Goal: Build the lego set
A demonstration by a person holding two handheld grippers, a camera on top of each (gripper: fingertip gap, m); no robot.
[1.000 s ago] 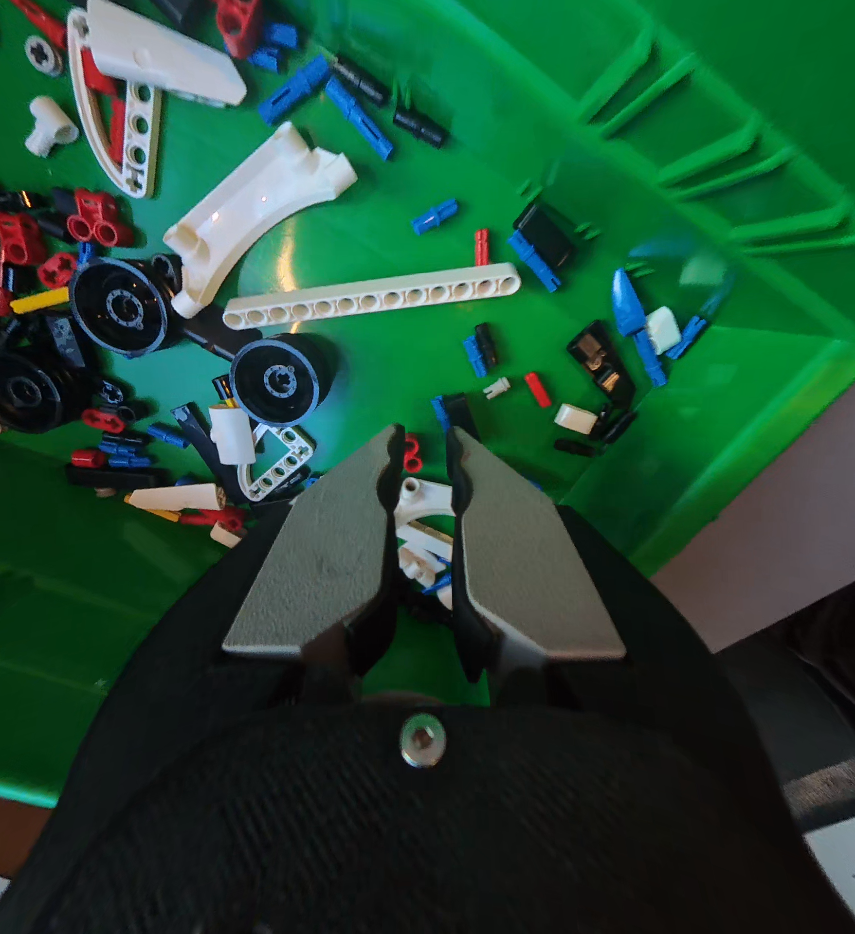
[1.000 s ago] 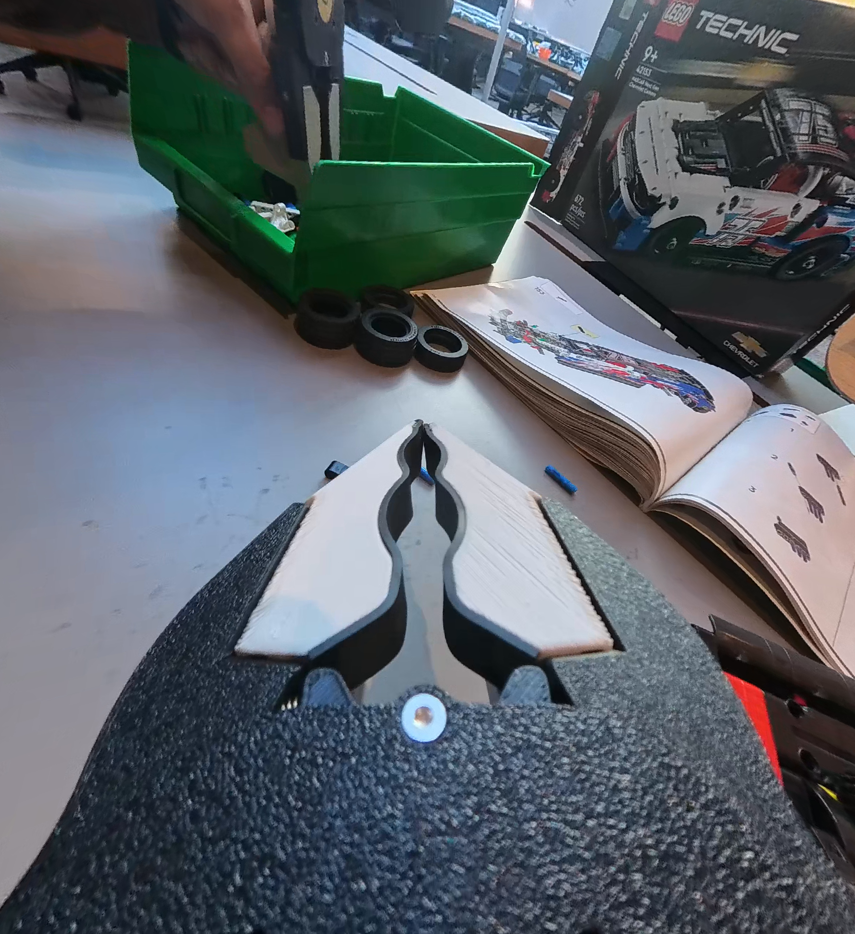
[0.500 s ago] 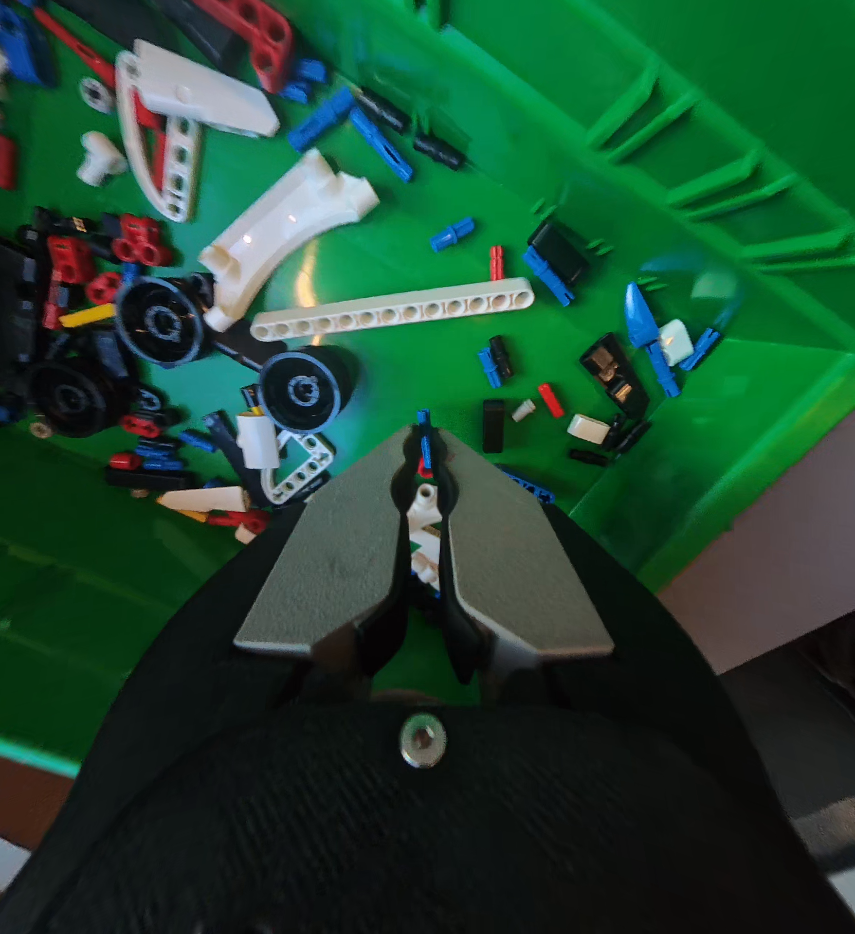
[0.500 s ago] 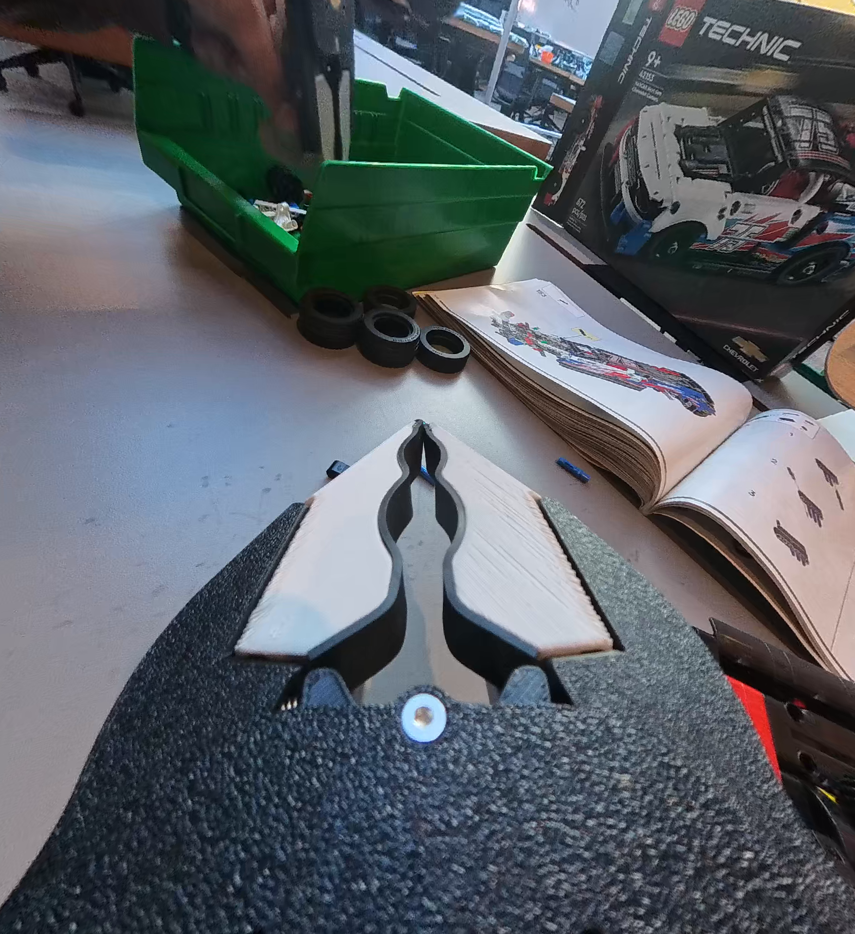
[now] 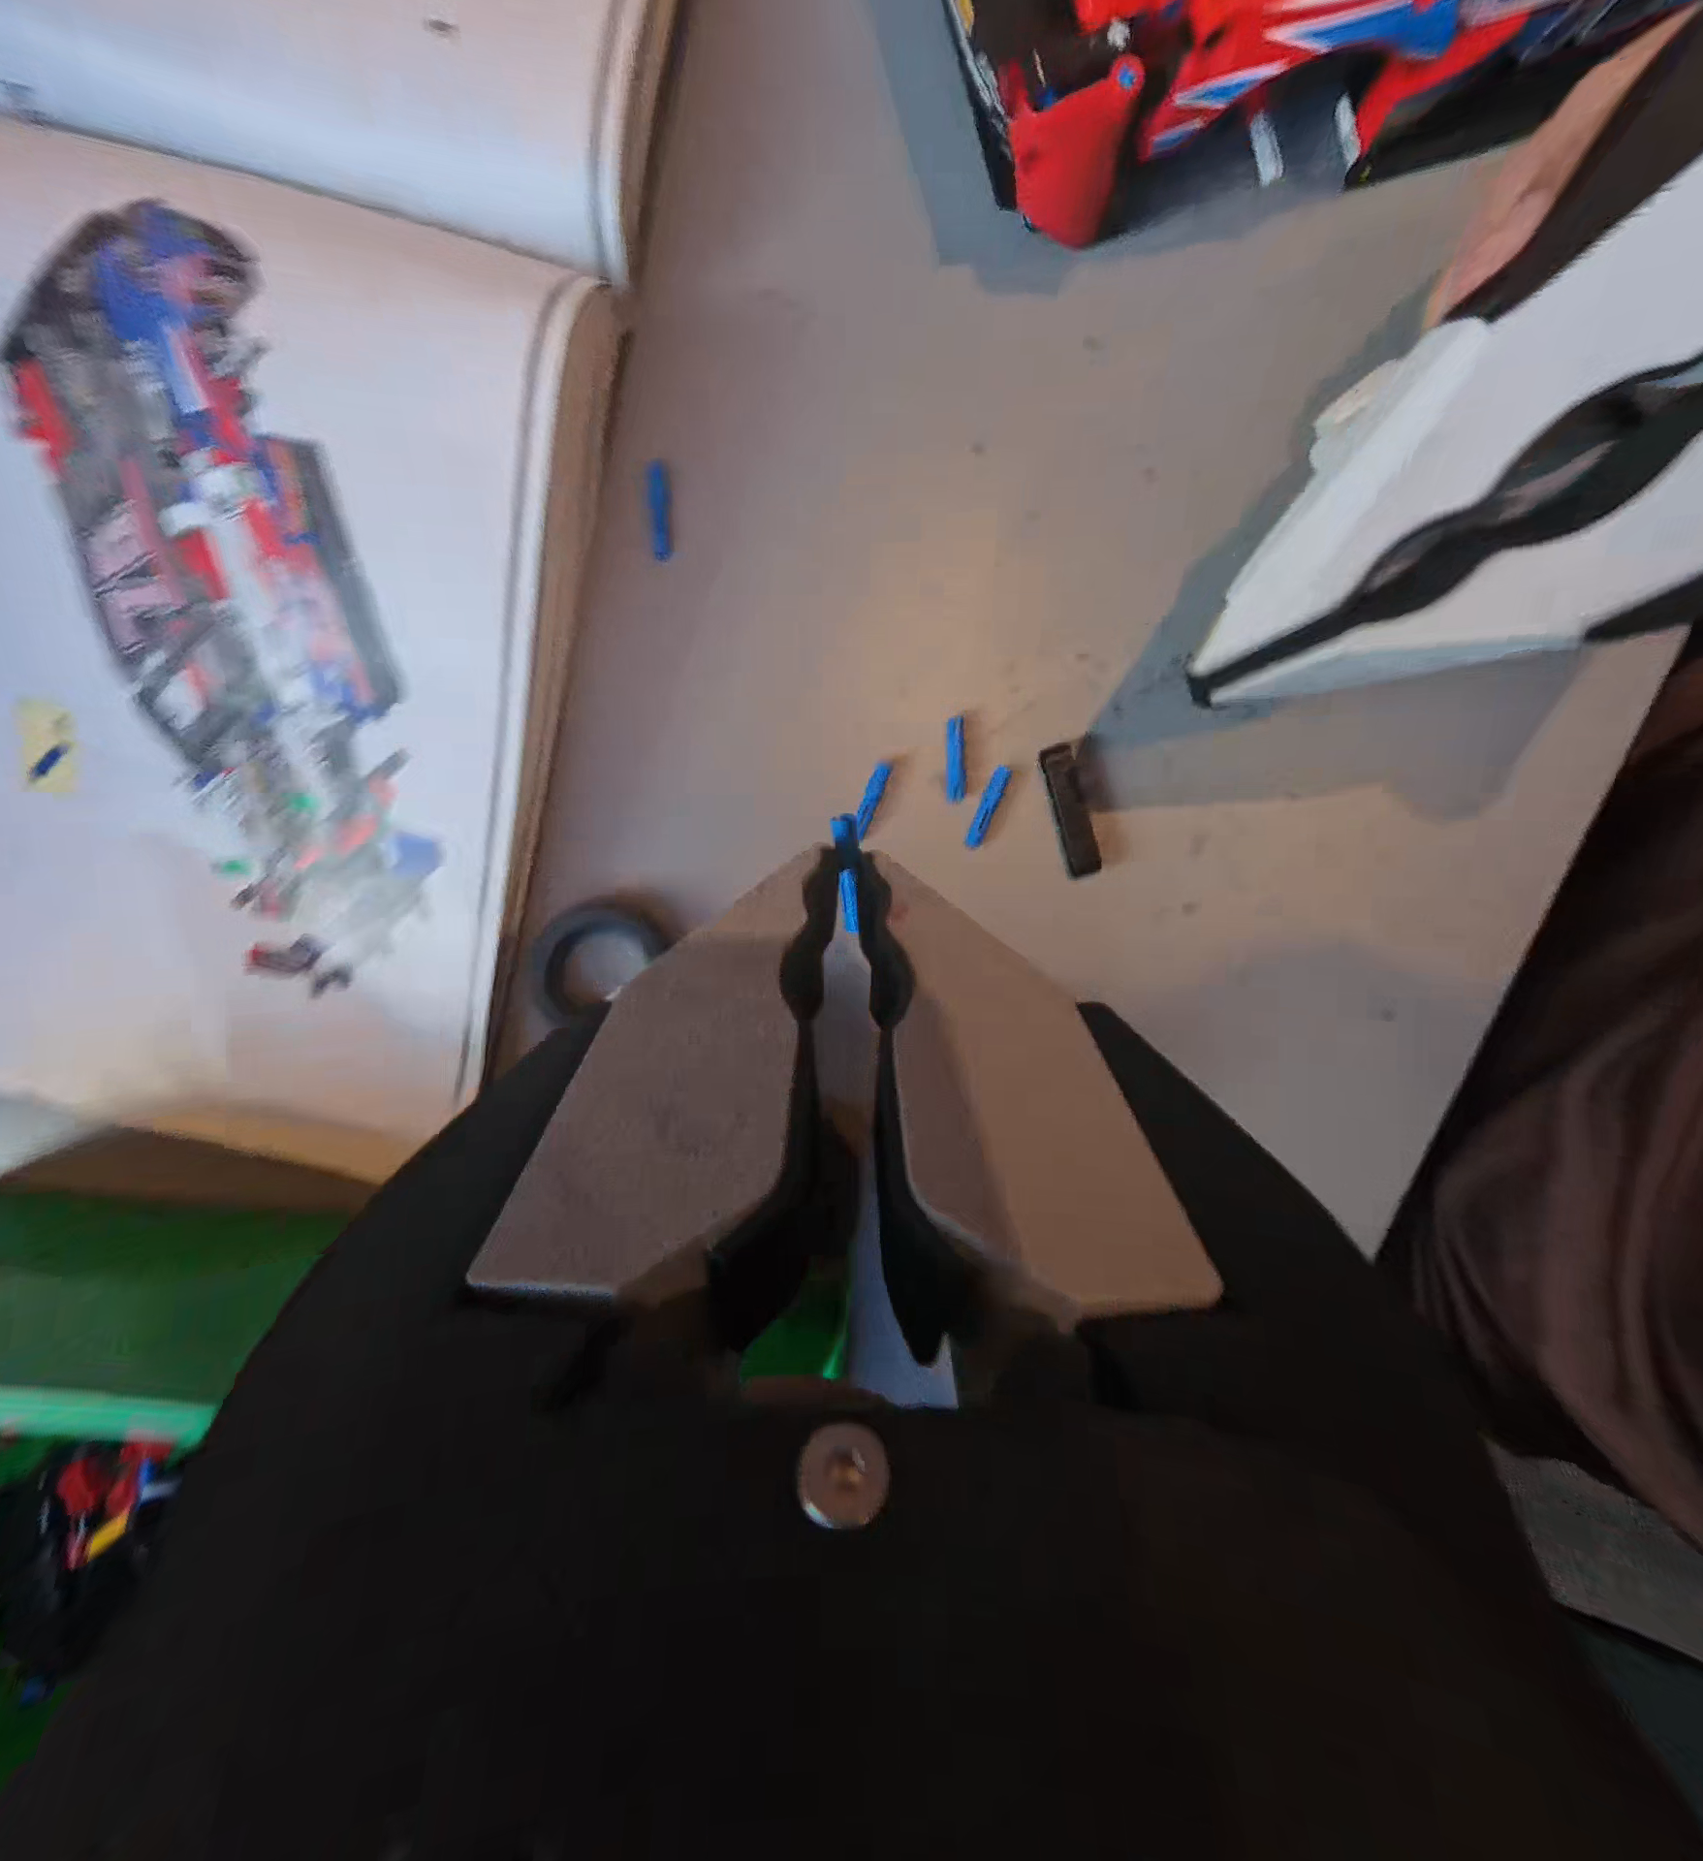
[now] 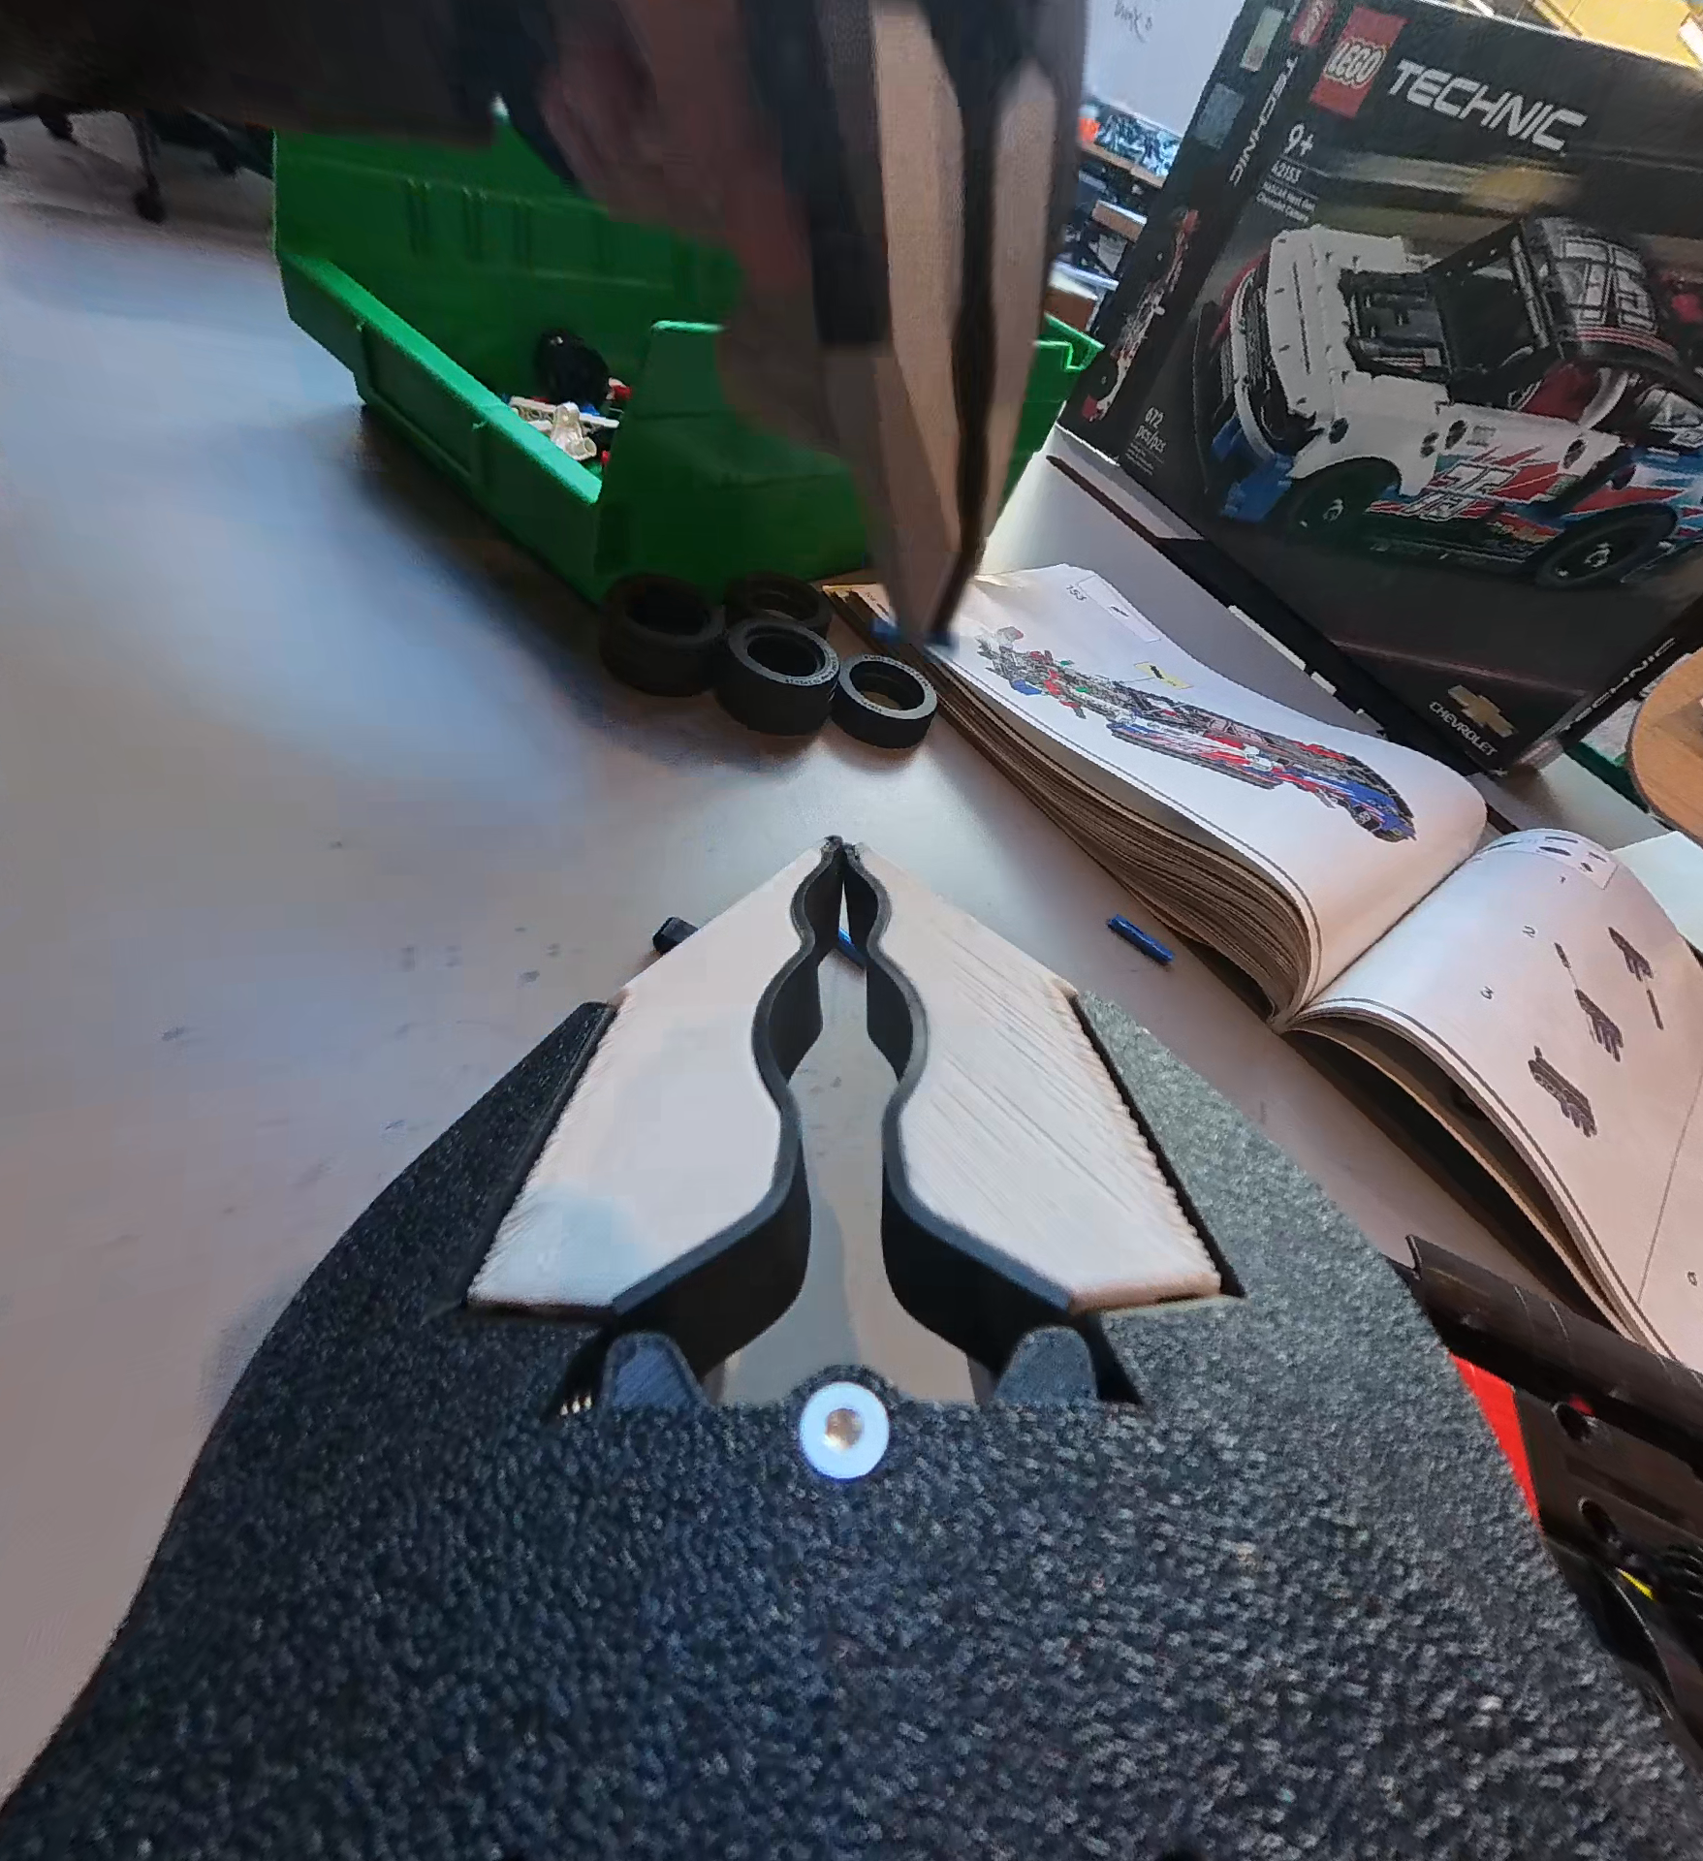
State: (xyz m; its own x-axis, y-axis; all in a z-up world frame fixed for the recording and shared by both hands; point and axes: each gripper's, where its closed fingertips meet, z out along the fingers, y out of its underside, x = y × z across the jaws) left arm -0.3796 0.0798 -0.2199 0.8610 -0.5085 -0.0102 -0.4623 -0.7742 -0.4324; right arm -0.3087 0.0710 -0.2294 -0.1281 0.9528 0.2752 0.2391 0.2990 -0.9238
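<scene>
Holding a small blue pin (image 5: 845,878) pinched in my left gripper (image 5: 847,861), fingers clamped tight on it, up above the table (image 5: 928,403). It's a skinny little peg sticking out past the tips. Three more blue pins (image 5: 958,780) lie on the table just ahead, next to a short black piece (image 5: 1071,811). The open instruction booklet (image 6: 1230,765) has a colourful car diagram, and the set's box (image 6: 1491,383) stands behind it with printed branding. My right gripper (image 6: 842,854) is closed on nothing, tips touching, low over the table.
</scene>
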